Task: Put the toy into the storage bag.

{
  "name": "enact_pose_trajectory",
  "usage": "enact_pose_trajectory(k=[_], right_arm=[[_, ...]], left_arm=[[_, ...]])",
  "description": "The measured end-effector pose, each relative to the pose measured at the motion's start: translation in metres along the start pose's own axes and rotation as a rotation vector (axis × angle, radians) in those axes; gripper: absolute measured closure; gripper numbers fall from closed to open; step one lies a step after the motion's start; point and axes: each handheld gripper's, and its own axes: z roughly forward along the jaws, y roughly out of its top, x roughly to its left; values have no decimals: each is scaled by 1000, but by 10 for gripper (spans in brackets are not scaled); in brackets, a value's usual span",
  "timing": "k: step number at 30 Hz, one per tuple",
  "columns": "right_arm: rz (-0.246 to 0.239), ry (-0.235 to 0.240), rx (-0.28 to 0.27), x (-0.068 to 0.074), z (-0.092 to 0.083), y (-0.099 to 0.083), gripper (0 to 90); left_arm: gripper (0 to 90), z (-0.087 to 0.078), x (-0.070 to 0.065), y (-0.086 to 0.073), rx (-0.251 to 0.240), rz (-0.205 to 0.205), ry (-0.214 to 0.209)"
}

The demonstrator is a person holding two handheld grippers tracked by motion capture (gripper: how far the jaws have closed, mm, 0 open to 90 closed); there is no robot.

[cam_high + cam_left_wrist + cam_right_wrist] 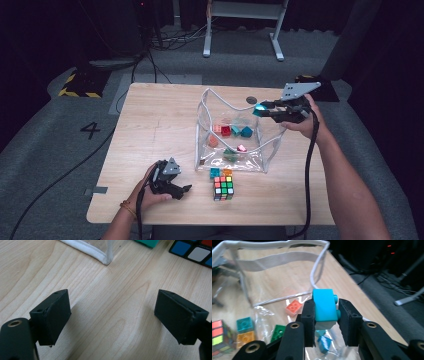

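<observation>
The right tool (325,322) is clamped on a light blue toy brick (325,308), held high above the far right corner of the clear plastic bag (207,107). In the right gripper view the brick sits upright between the two black pads, its studs pointing off to one side, and the bag's open mouth with its white rim lies ahead of and below the tool. More bricks, red, teal, orange and green, already lie at the bottom of the bag below the tool.

The step in hand looks like dropping this brick into the bag. To do it well, the right tool should travel further over the opening, so that the brick hangs clear inside the white rim rather than above it, then sink a little before the pads part. The bag's walls are soft and stand loosely, so a release from the edge could knock the rim or send the brick onto the table (160,115).

The left tool (172,186) rests low on the table with its pads wide apart and nothing between them. Just ahead of it lie the bag's near corner, a puzzle cube (223,188) and two loose bricks beside the cube.
</observation>
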Motion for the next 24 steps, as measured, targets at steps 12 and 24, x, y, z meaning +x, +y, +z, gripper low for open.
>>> enact_pose_trajectory(k=[12, 24], right_arm=[[-118, 105, 170, 14, 40, 19, 683], [-161, 98, 424, 10, 75, 21, 683]], left_arm=[[137, 0, 0, 0, 0, 1, 1], [137, 0, 0, 0, 0, 0, 0]])
